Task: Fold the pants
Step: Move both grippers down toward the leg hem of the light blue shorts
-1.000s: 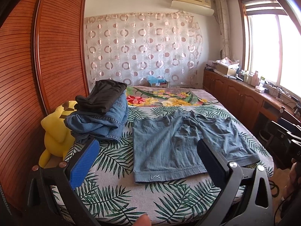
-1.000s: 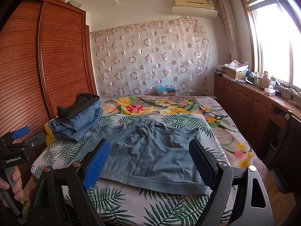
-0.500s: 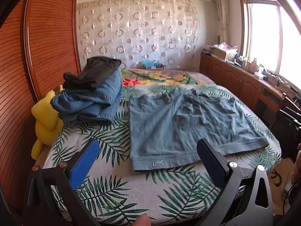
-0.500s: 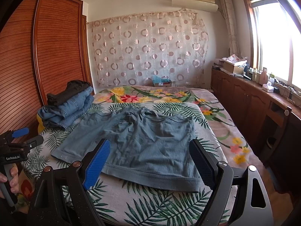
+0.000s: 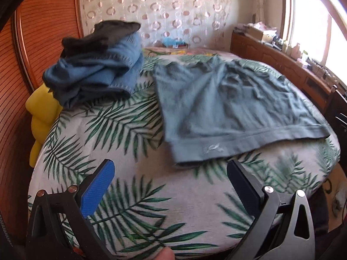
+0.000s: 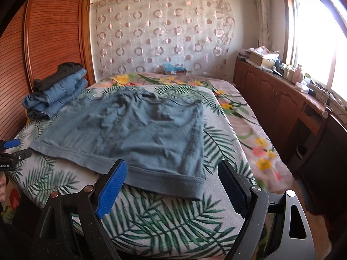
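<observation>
On my left feed the left gripper (image 5: 170,181) hangs over the near end of the bed (image 5: 134,197), its fingers spread wide with nothing between them and only the palm-leaf sheet beneath. The pants (image 5: 227,110), a blue-grey pair of shorts, lie flat on the bed ahead of it and a little to the right, the hem band with its small pale logo nearest to me; the gripper is close to that hem without touching it. To the left of the shorts, apart from them, I see a stack of folded jeans (image 5: 95,75) with a dark garment (image 5: 102,35) on top, and a yellow plush toy (image 5: 42,117) wedged between the bed and the wooden wardrobe (image 5: 43,32). This view is slightly blurred. On my right feed the right gripper (image 6: 171,176) is also held wide apart and empty, hovering just at the near edge of the shorts (image 6: 138,130), whose hem runs between the blue pad (image 6: 111,187) and the black one. The fabric is wrinkled toward the far waistband. At the left edge of that feed I can make out part of the other gripper's body (image 6: 12,155). A wooden cabinet (image 6: 282,99) runs along the right under the window (image 6: 321,28).
</observation>
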The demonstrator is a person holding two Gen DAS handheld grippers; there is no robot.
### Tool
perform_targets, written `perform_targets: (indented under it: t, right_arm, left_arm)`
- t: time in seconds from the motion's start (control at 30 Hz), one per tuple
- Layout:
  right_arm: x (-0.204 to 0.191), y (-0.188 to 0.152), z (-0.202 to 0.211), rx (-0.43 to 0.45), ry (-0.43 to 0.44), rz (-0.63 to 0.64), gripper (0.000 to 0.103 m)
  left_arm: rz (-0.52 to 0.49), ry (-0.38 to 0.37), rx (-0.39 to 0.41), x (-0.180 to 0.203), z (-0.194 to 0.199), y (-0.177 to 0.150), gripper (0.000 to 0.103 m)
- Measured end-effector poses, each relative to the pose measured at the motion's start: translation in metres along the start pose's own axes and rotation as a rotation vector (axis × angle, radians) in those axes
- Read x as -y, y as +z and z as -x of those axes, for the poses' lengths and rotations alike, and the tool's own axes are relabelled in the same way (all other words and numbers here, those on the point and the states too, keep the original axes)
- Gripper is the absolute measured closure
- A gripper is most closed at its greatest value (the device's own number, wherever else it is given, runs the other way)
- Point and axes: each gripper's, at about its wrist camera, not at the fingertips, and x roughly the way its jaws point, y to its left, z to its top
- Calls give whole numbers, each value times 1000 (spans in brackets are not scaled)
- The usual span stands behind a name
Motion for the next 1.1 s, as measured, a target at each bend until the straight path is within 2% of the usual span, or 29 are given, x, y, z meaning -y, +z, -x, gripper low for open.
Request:
perform_targets:
  t: [0.3, 0.57, 0.9, 1.1]
  right_arm:
    - [26, -7, 9, -67, -49, -31, 16]
    - [17, -6, 21, -93, -52, -28, 16]
    - [17, -8, 8, -101, -41, -7, 19]
    - [23, -8, 2, -125, -55, 45, 21]
  left_arm:
    - [-6, 87, -60, -28, -18, 0, 0]
    - [-21, 81, -60, -27, -25, 7, 0]
    - [-34, 42, -49, -18, -27, 20, 0]
    - [-26, 21, -46, -17, -28, 23, 5]
